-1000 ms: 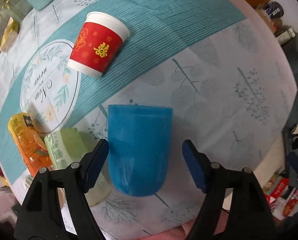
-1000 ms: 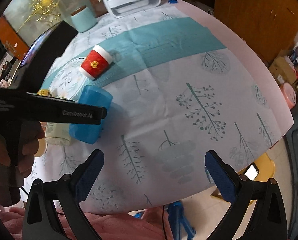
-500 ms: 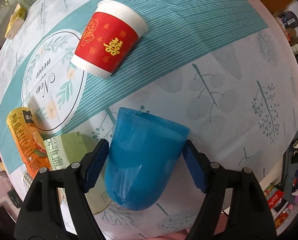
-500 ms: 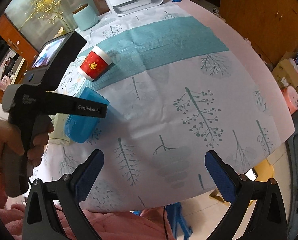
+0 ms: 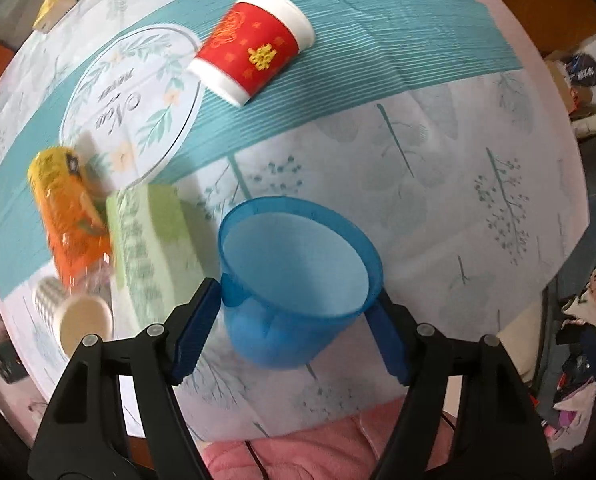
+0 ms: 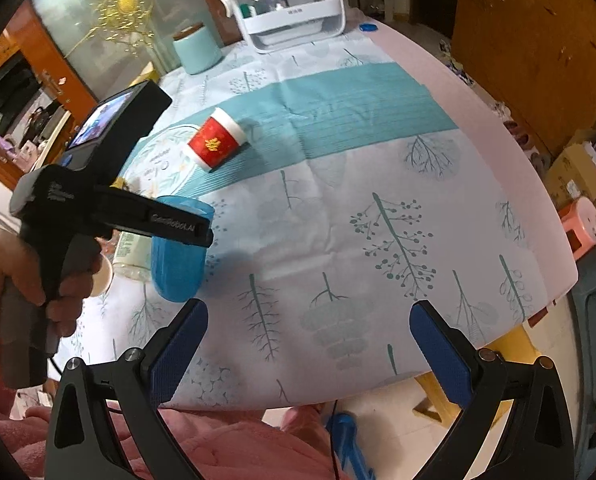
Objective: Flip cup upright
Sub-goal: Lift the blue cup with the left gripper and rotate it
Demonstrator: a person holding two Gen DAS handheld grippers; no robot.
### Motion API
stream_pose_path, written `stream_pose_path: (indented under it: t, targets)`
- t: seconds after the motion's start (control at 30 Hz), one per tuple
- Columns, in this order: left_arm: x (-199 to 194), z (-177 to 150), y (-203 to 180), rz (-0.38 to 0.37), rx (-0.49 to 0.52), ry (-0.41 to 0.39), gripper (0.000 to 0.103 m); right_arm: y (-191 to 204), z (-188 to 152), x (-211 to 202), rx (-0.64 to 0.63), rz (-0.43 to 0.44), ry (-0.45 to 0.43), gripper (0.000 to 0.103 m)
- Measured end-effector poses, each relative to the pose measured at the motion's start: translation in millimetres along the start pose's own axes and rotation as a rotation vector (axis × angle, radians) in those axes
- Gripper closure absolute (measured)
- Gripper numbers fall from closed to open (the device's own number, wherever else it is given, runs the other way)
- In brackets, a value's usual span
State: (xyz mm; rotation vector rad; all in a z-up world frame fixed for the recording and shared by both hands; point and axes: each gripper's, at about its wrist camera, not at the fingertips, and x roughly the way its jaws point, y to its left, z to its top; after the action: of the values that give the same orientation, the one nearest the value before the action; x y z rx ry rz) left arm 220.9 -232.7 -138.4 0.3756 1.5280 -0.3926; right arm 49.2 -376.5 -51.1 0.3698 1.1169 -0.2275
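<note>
The left gripper (image 5: 294,332) is clamped on the translucent blue plastic cup (image 5: 298,280), one blue pad pressed against each side of the cup wall below the rim. The cup is tilted with its open mouth facing up and toward the camera, so the inside of the wall and base is visible; the right wrist view shows the same cup (image 6: 177,256) held near the left edge of the table with its mouth uppermost and its base at or just above the tablecloth (image 6: 338,208) — contact with the cloth cannot be confirmed. The person's left hand (image 6: 38,276) wraps the handle of the left gripper. The right gripper (image 6: 308,340) is spread wide with nothing between its pads, positioned over the near table edge and well apart from the cup. A red paper cup (image 5: 254,50) with a white rim and gold characters lies on its side on the teal band of the cloth, well apart from the blue cup. To the left of the blue cup lie an orange packet (image 5: 64,208) and a pale green bottle (image 5: 150,248), side by side; a small paper cup (image 5: 80,320) lies next to them. At the far end of the table stand a white storage box (image 6: 294,12) and a teal canister (image 6: 198,50).
</note>
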Motion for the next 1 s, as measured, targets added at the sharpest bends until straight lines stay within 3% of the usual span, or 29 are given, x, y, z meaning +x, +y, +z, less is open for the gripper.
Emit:
stream_pose_path:
  t: [0.37, 0.67, 0.83, 1.0]
  targets:
    - [-46, -115, 22, -0.171, -0.149, -0.002, 0.036, 28, -37, -11, -0.005, 0.134, -0.005, 0.001]
    - [-40, -188, 74, -0.178, -0.293, 0.034, 0.036, 63, -48, -9, -0.028, 0.205, 0.040, 0.001]
    - [-29, -207, 97, -0.179, -0.347, 0.067, 0.037, 75, -43, -3, -0.022, 0.230, 0.062, 0.001]
    - [-31, -200, 110, -0.194, -0.350, 0.054, 0.037, 89, -31, 8, -0.047, 0.220, 0.081, 0.001]
